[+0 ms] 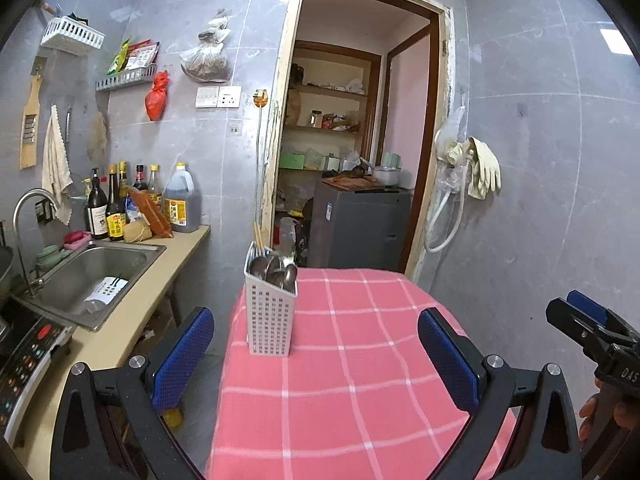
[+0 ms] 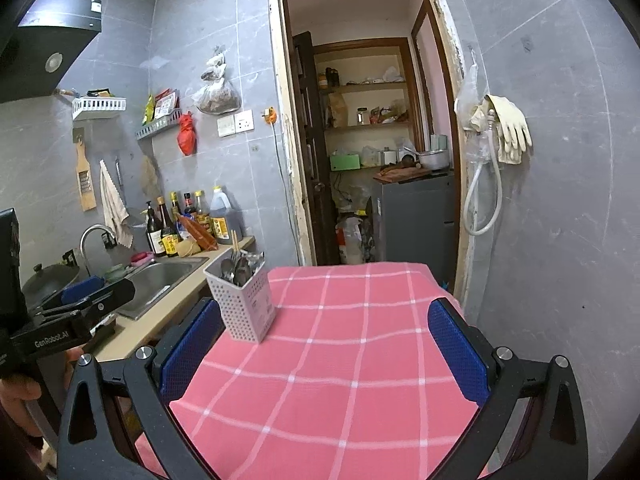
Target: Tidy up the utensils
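Spoons (image 1: 276,270) and a pair of chopsticks (image 1: 258,236) stand upright in a white perforated utensil holder (image 1: 270,316), which sits at the left edge of a table covered with a pink checked cloth (image 1: 360,360), next to the counter with the steel sink (image 1: 92,276). The left gripper (image 1: 316,354) hovers above the cloth with its blue-padded fingers spread wide and holding nothing. The right gripper (image 2: 324,354) is likewise spread wide and empty, the holder just ahead of its left finger.
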Motion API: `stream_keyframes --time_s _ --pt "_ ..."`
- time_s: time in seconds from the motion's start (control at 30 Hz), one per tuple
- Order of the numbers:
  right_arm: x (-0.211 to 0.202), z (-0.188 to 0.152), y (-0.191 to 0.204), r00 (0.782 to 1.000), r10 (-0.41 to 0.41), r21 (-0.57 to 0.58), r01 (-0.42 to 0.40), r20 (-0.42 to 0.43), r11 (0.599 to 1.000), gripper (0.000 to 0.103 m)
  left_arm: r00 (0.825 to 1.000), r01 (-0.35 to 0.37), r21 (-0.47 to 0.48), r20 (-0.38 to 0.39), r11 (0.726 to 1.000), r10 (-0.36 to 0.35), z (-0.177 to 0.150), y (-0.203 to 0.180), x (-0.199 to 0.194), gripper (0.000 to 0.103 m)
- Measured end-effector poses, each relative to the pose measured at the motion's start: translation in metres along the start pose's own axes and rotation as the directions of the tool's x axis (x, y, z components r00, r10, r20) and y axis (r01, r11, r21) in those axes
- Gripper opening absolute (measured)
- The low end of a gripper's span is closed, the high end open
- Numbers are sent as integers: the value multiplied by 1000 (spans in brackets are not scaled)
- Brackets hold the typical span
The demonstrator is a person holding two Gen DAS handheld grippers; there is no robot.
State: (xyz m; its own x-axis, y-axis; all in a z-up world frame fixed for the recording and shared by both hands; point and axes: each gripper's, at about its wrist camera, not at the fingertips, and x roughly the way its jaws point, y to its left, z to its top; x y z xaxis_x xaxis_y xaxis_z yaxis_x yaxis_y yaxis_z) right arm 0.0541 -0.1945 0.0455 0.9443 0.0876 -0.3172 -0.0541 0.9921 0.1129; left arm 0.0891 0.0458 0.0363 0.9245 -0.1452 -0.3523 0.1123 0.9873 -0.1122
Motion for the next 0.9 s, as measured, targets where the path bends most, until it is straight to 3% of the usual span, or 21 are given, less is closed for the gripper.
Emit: stream_keyframes --time_s 0.47,0.9 --pt "-63 -21 -6 998 -50 -9 50 38 999 102 1000 -15 -4 28 1000 15 -37 -17 -52 103" --pt "-81 -37 -5 996 -82 0 82 37 997 102 1000 -10 18 29 1000 10 -53 -26 -69 103"
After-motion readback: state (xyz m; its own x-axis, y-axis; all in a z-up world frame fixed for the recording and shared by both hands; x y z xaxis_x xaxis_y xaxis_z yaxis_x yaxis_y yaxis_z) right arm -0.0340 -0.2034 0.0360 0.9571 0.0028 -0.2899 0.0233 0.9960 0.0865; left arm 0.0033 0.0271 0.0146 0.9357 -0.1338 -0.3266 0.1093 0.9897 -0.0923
